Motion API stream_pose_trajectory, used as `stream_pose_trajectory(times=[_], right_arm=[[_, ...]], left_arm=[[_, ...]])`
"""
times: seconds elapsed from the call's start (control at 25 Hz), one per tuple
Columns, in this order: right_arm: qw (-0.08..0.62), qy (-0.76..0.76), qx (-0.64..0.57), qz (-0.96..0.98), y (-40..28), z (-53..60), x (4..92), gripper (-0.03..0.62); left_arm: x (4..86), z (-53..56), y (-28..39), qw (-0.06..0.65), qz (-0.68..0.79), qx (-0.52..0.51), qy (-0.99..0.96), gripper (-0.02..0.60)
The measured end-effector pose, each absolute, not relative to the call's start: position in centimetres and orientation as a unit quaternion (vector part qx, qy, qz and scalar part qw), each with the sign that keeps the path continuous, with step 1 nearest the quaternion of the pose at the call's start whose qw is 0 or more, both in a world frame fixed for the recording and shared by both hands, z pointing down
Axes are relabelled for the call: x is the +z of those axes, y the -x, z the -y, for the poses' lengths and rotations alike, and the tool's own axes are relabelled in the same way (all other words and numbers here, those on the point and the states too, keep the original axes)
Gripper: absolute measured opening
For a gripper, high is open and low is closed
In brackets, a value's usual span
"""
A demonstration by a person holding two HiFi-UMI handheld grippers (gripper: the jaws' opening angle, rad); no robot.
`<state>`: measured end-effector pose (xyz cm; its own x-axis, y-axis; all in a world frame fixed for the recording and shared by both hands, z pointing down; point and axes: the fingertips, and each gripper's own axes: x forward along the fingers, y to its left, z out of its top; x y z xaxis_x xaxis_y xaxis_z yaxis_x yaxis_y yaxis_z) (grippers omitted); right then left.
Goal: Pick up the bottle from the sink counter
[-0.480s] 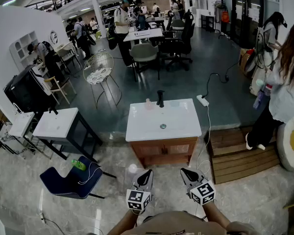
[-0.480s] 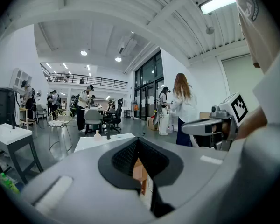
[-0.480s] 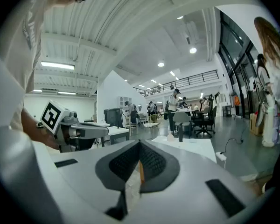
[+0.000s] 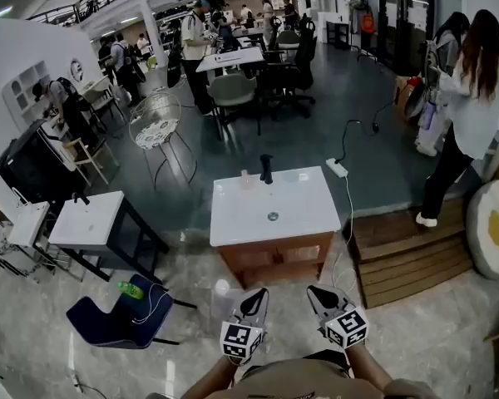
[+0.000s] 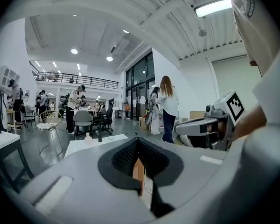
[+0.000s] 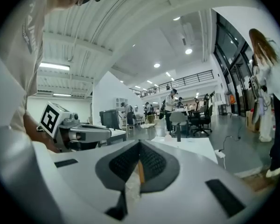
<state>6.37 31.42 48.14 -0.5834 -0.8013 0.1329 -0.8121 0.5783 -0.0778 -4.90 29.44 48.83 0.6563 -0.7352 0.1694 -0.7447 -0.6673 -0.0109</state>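
The sink counter (image 4: pixel 233 223) has a white top on a wooden cabinet and stands ahead of me in the head view. A small pale bottle (image 4: pixel 247 177) stands at its back edge, just left of a black faucet (image 4: pixel 266 169). My left gripper (image 4: pixel 251 300) and right gripper (image 4: pixel 318 293) hover side by side in front of the cabinet, well short of the bottle. Both are shut with nothing between the jaws. The left gripper view shows the bottle (image 5: pixel 87 136) far off over its shut pads (image 5: pixel 130 155). In the right gripper view the bottle (image 6: pixel 168 136) is equally distant.
A white side table (image 4: pixel 91 219) stands at the left. A blue chair (image 4: pixel 116 321) with a green bottle (image 4: pixel 130 290) sits on the floor nearby. A wooden platform (image 4: pixel 399 256) lies right of the counter. A person (image 4: pixel 470 98) stands at the far right. A cable (image 4: pixel 347 214) trails beside the counter.
The view has shifted a little and the counter sits slightly nearer. The person at the right has stepped further back. Both grippers stay shut in about the same place.
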Motion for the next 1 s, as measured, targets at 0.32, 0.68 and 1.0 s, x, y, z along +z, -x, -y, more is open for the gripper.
stream_pose_trajectory(times=[0.32,0.68,1.0], right_arm=[[0.03,-0.46,0.094,0.882,-3.1,-31.1,50.0,0.008],[0.058,-0.445,0.121,0.886,-1.9,-30.8,52.1,0.008],[0.039,-0.439,0.118,0.89,-4.6,-28.1,50.5,0.008]], left_arm=[[51.8,-30.7,8.9,-0.008,0.402,0.136,-0.905,0.008],[54.5,-29.8,10.6,0.046,0.422,0.104,-0.9,0.008],[51.9,-27.0,8.3,0.036,0.43,0.11,-0.896,0.008]])
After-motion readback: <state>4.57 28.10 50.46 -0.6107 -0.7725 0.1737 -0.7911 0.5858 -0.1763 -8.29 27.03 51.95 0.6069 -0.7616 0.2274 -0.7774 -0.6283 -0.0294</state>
